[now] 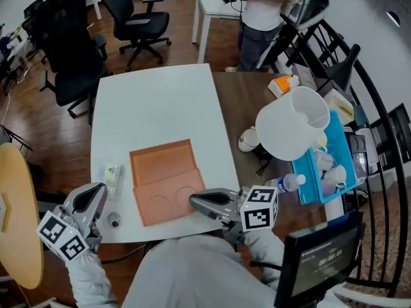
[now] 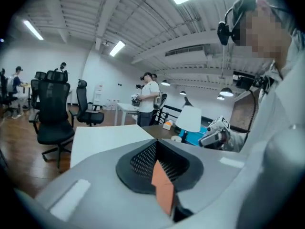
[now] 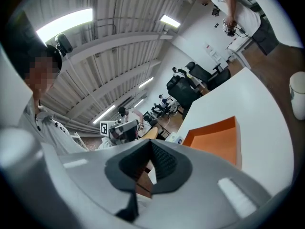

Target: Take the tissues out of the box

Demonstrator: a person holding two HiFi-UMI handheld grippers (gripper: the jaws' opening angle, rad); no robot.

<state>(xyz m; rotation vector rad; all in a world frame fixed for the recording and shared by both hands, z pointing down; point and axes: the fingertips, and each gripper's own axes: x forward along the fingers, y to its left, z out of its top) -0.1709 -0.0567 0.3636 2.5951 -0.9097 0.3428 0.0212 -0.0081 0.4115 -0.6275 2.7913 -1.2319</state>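
Note:
An open, flat orange box (image 1: 164, 179) lies on the white table (image 1: 160, 101) near its front edge; it also shows as the orange box (image 3: 217, 137) in the right gripper view. A small tissue packet (image 1: 112, 177) sits just left of the box. My left gripper (image 1: 96, 190) hovers at the table's front left corner, beside the packet, jaws shut with nothing held. My right gripper (image 1: 192, 199) points left at the box's front right corner, its jaws together and empty. Inside the box I see only two round marks on the near flap.
A small round object (image 1: 114, 221) lies at the front edge. On the brown desk to the right stand a white jug (image 1: 292, 124), a cup (image 1: 249, 140), a bottle (image 1: 289, 183), a blue tray (image 1: 334, 165) and a monitor (image 1: 318, 255). A person (image 1: 266, 11) stands beyond; office chairs (image 1: 138, 21) at left.

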